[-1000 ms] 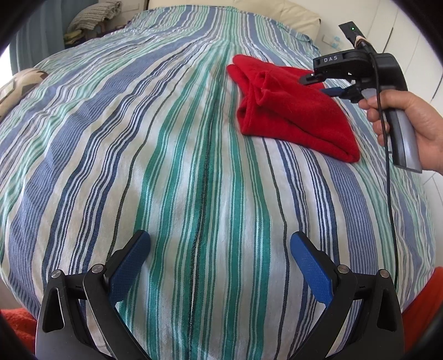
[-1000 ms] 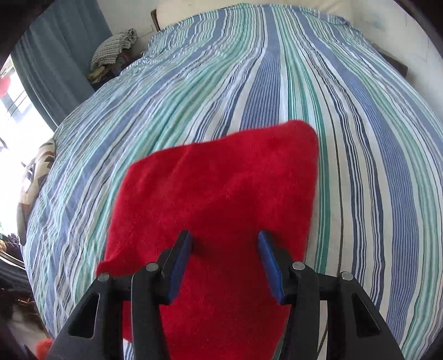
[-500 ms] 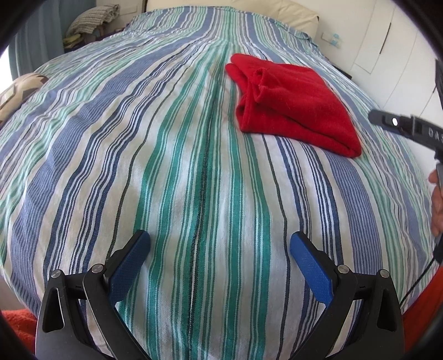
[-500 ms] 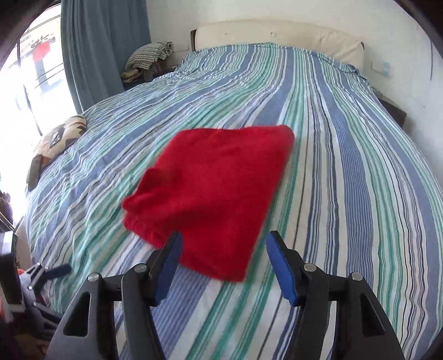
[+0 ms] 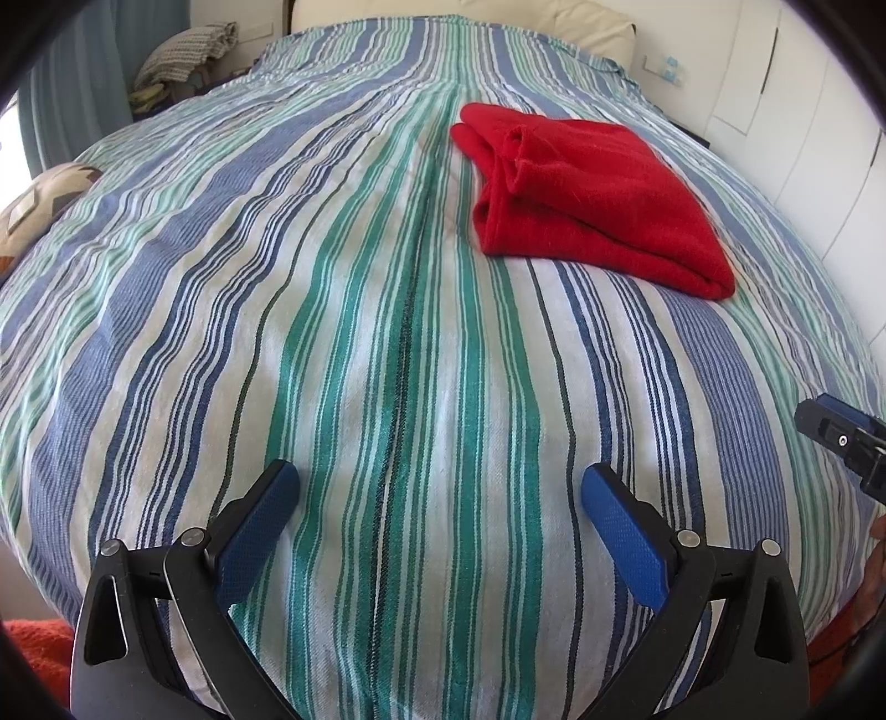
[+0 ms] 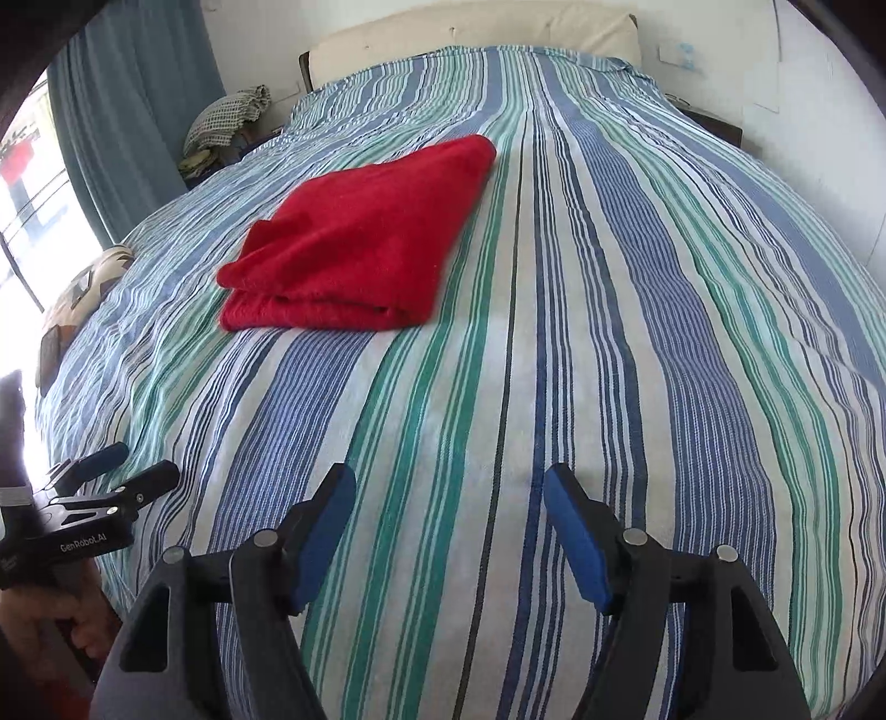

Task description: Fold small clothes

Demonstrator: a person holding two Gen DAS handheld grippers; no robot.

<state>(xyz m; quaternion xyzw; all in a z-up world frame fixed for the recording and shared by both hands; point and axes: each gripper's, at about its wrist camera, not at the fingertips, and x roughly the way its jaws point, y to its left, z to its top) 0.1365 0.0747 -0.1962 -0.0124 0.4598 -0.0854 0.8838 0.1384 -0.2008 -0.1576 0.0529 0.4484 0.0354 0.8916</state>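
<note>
A bed (image 5: 387, 343) fills most of both views, covered by a striped spread (image 6: 554, 332) in blue, green, white and dark lines that run from the bottom of the frame up toward a pale headboard (image 6: 470, 33) at the top. A folded red garment (image 5: 587, 199) lies flat on the spread: upper right in the left wrist view, upper left of centre in the right wrist view (image 6: 360, 243), its layered edges showing at its nearer end. A patterned cushion (image 5: 39, 205) sits at the bed's left edge, at the far left of each frame.
</note>
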